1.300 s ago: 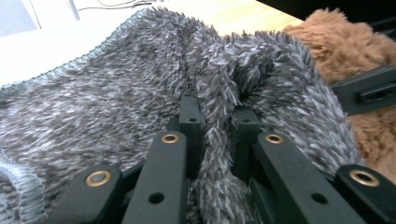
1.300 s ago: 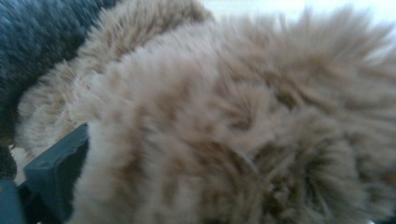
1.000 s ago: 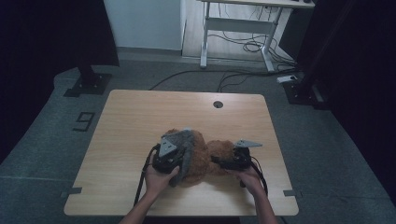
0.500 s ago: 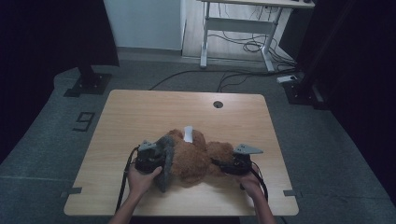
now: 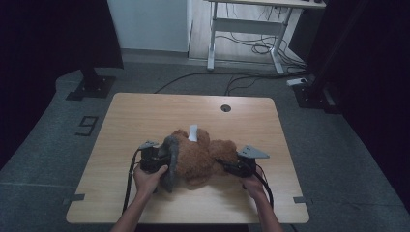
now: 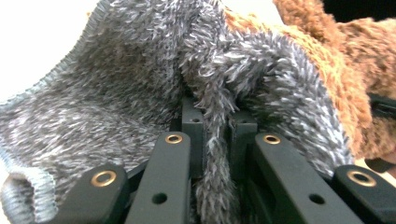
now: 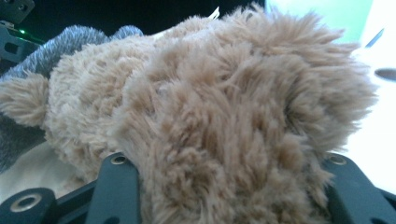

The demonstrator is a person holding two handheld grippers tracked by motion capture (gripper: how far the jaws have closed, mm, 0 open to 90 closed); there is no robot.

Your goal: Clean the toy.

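The wooden table (image 5: 145, 116) has a round dark grommet (image 5: 226, 108) near its far edge, right of the middle. On the grey floor (image 5: 43, 159) left of the table lies a marker shaped like a 9 (image 5: 87, 125). A black stand base (image 5: 91, 87) sits beyond the table's far left corner. Behind the table stands a white desk frame (image 5: 241, 29) with cables (image 5: 256, 48) under it, and a white power strip (image 5: 297, 81) lies beyond the far right corner.
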